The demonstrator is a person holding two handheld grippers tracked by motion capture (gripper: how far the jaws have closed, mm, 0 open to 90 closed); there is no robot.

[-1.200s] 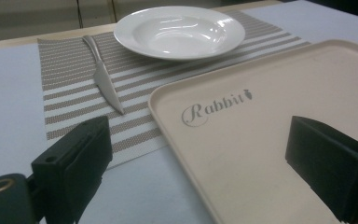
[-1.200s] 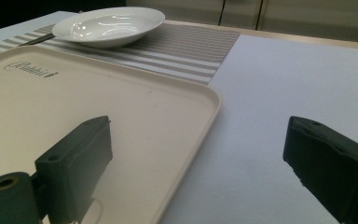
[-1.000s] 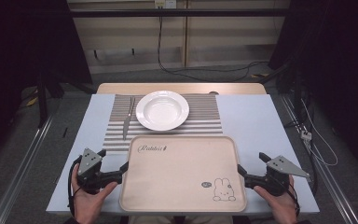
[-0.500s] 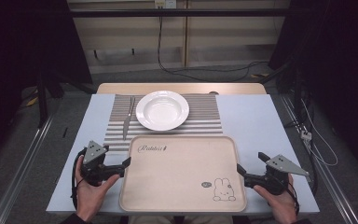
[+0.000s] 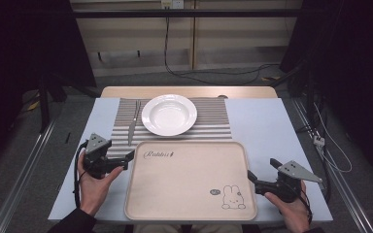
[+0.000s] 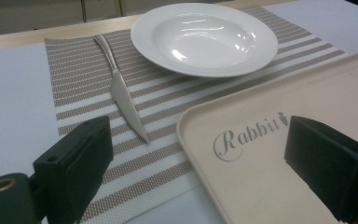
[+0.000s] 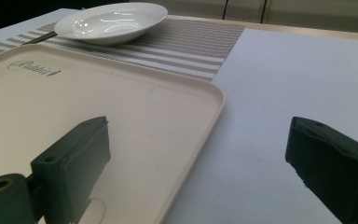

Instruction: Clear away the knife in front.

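A beige tray (image 5: 184, 179) printed with "Rabbit" and a small rabbit lies at the table's near side. Behind it a white deep plate (image 5: 169, 114) sits on a striped placemat (image 5: 213, 116), and a knife (image 5: 133, 124) lies to the plate's left. My left gripper (image 5: 128, 156) is open at the tray's left edge near the far corner. In the left gripper view the jaws straddle the tray's rim (image 6: 191, 140), with the knife (image 6: 121, 93) and plate (image 6: 205, 37) beyond. My right gripper (image 5: 250, 177) is open at the tray's right edge, one jaw over the tray (image 7: 74, 88).
A light blue cover (image 5: 267, 126) spreads over the table, and bare wood shows along the far edge. Metal rails run along the floor on both sides, and cables (image 5: 320, 141) lie on the floor at the right.
My left gripper has moved away from the person along the tray's left edge, toward the far corner. The right gripper and the tray have stayed put.
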